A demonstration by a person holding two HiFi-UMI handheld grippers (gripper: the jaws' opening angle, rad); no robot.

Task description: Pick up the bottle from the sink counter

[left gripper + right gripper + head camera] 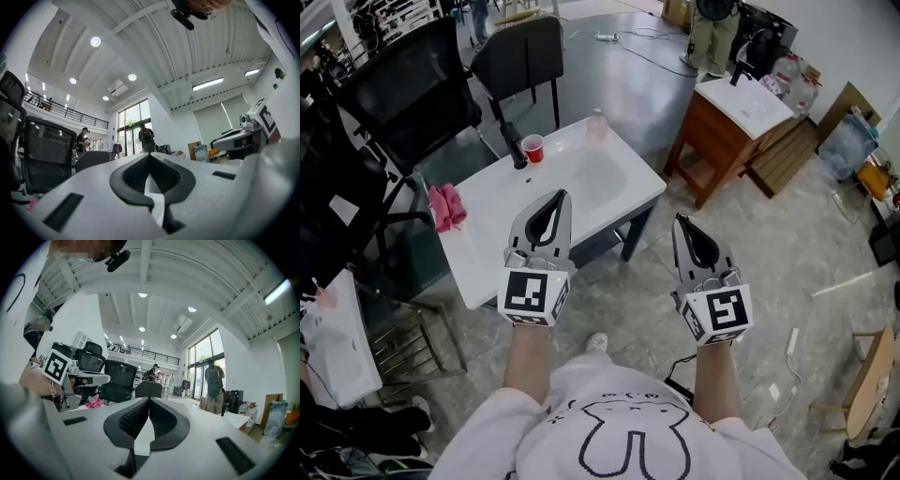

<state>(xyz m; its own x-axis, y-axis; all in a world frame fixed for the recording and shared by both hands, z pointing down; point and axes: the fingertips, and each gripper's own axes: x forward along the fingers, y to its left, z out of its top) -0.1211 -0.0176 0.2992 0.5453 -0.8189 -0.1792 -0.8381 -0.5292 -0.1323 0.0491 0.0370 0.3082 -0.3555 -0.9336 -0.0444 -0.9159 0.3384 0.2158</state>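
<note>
A small clear bottle [596, 127] stands upright at the far edge of the white sink counter [487, 239], behind the basin [595, 178]. My left gripper [561, 197] is held over the counter's near side, its jaws shut and empty, well short of the bottle. My right gripper [681, 222] hovers over the floor just right of the counter, also shut with nothing in it. In the left gripper view the left gripper [150, 155] shows its tips closed together. The right gripper [149, 400] looks the same in its own view. The bottle is hidden in both gripper views.
A black faucet [515, 145] and a red cup [532, 148] stand at the counter's back left; a pink cloth [447, 207] lies at its left end. Black chairs [520, 61] stand behind. A wooden vanity [727, 127] is at right, with a person [712, 33] beyond it.
</note>
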